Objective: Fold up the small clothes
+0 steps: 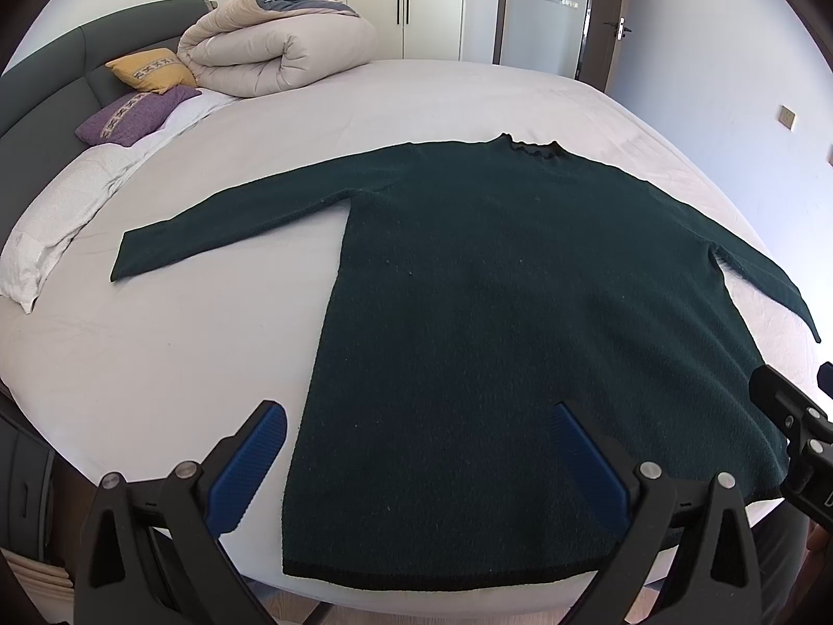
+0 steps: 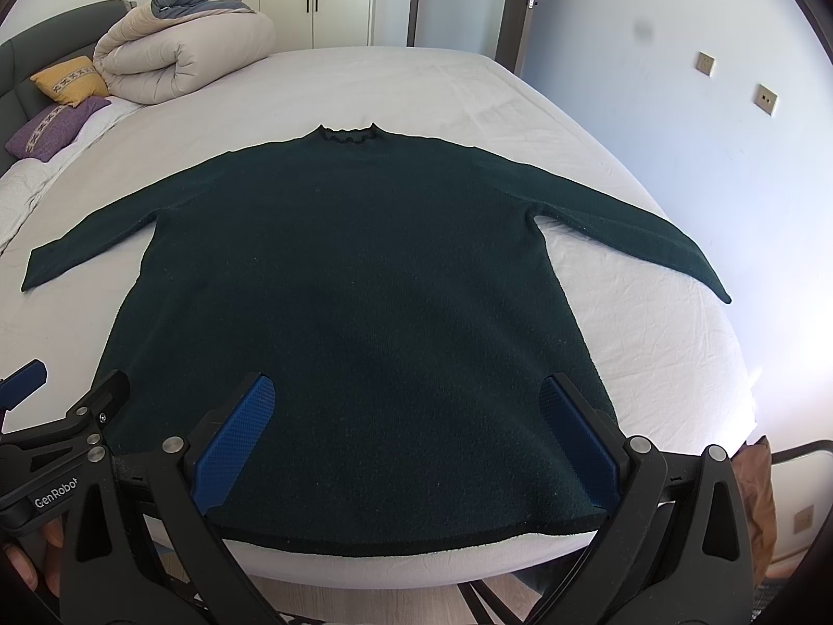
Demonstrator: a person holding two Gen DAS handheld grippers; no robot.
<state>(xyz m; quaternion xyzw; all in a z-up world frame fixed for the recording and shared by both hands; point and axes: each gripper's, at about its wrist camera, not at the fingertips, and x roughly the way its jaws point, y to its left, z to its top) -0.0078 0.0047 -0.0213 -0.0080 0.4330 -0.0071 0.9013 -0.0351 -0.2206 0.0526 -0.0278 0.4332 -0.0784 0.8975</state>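
A dark green long-sleeved sweater (image 1: 494, 312) lies flat on the white bed, collar far, hem at the near edge, both sleeves spread out. It also shows in the right wrist view (image 2: 354, 286). My left gripper (image 1: 421, 416) is open and empty, above the hem's left part. My right gripper (image 2: 408, 390) is open and empty, above the middle of the hem. The right gripper shows at the right edge of the left wrist view (image 1: 796, 416), and the left gripper shows at the left edge of the right wrist view (image 2: 62, 416).
The white bed (image 1: 182, 338) has a rolled beige duvet (image 1: 276, 47), a yellow pillow (image 1: 153, 70) and a purple pillow (image 1: 130, 114) at its head on the far left. A dark green headboard (image 1: 47, 88) stands behind them. Wardrobes and a door stand beyond the bed.
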